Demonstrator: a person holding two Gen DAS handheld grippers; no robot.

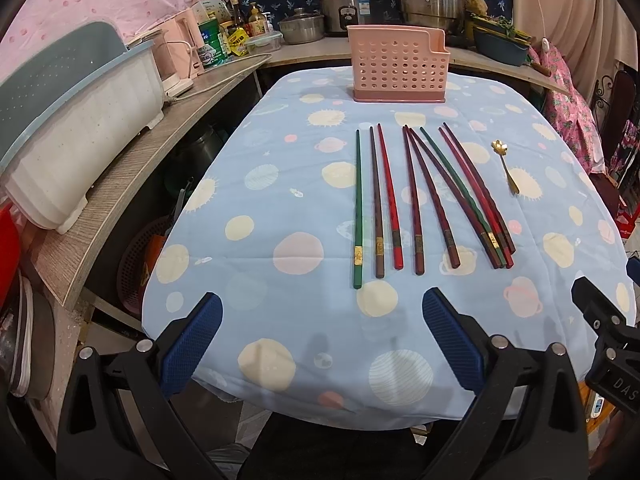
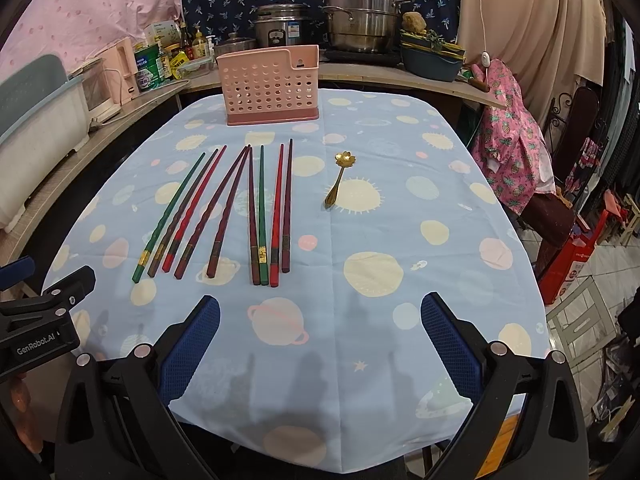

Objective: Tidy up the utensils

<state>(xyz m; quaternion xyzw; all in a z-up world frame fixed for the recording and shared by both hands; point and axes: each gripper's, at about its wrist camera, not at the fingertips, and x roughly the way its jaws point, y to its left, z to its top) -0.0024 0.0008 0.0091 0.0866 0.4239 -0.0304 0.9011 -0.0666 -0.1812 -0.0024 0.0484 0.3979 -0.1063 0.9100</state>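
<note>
- Blue planet-print cloth covers our counter (image 1: 280, 320); pink holder (image 1: 398, 65) stands at the far edge.
- Chopsticks (image 2: 260, 208) lie lengthwise ahead, gold spoon (image 2: 340, 178) beside them.
- Both our grippers, left gripper (image 1: 322, 340) and right gripper (image 2: 320, 340), hang spread wide, empty; right sits nearer the spoon.

Left gripper (image 1: 322, 322) of matte black plastic, blue cross-hatched rubber pads (image 1: 191, 342), silver pivot rivets, right gripper (image 2: 320, 322) built alike, white "GenRobot.AI" lettering on the left one's side

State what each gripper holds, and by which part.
Nothing. The left gripper and right gripper are both open and empty; the chopsticks lie on the table.
</note>
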